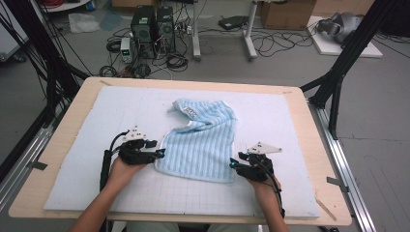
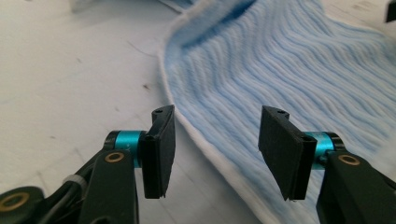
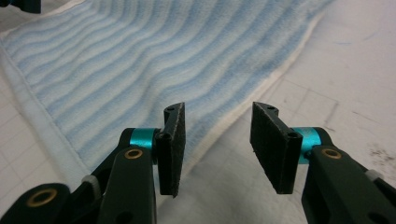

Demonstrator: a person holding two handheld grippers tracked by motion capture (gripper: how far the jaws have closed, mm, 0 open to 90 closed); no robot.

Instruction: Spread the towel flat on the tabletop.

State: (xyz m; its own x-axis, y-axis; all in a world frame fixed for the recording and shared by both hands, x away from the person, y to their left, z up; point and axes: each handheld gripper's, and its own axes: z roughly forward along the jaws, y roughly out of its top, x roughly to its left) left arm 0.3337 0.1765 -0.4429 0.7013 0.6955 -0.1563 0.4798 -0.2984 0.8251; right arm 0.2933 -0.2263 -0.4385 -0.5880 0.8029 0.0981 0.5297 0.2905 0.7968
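Observation:
A light blue striped towel (image 1: 200, 145) with a white hem lies rumpled on the white gridded mat (image 1: 290, 121), its far corner folded over. My left gripper (image 1: 162, 153) sits at the towel's near left edge. In the left gripper view its jaws (image 2: 217, 116) stand open, with the hem of the towel (image 2: 280, 60) running on the mat between them, untouched by the pads. My right gripper (image 1: 233, 164) is at the towel's near right corner. Its jaws (image 3: 219, 121) are open too, astride the white edge of the towel (image 3: 140, 60), which no pad presses.
The mat covers a wooden table (image 1: 313, 145). Black frame posts (image 1: 338, 72) rise at the table's far left and right. Beyond the far edge the floor holds computer towers (image 1: 152, 26), cables and a cardboard box (image 1: 285, 13).

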